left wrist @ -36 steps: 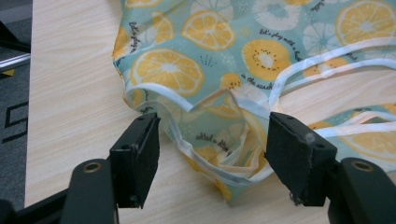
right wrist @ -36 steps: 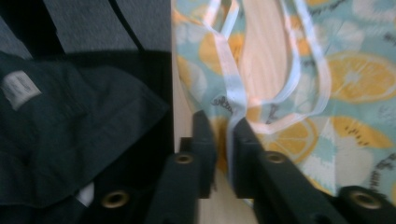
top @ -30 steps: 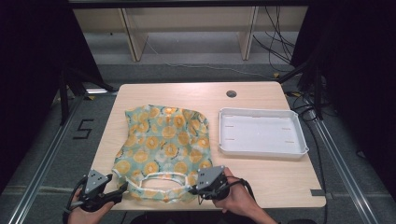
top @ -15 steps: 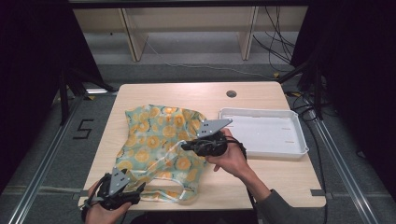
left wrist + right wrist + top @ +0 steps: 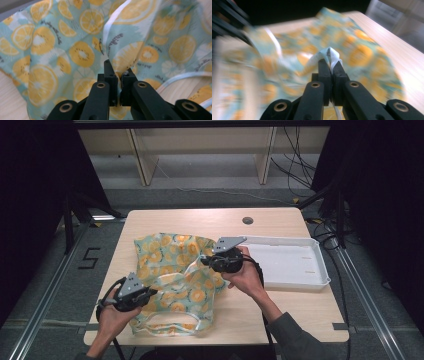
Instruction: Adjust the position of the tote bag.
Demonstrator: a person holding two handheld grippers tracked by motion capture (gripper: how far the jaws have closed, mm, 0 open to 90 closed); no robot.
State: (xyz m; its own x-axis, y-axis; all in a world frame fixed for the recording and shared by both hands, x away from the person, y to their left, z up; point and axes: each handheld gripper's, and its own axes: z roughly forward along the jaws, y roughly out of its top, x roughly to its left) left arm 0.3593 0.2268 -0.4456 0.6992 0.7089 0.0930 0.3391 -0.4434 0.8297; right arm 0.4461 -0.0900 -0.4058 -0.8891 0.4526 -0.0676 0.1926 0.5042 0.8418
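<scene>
Desk (image 5: 280, 312) first, pale wood, and spread over its left half beneath both tongs lies the citrus-print cloth (image 5: 165, 255), a thin fabric with white trim. Beyond the right tongs, off to their far side, sits a white tray (image 5: 295, 262), bare. The left tongs (image 5: 145, 292) are clenched on a fold of the cloth near its front edge, low by the desk; the right tongs (image 5: 207, 260) are clamped on a white-trimmed edge (image 5: 329, 53), lifted above the middle of the fabric. It looks like a fold or a spreading is under way; doing it well likely means keeping both pinches firm and moving the two hands evenly so the fabric does not bunch. The left hand (image 5: 112, 312) sits low, wrist near the desk's front; the right hand (image 5: 247, 275) reaches forward, forearm raised.
</scene>
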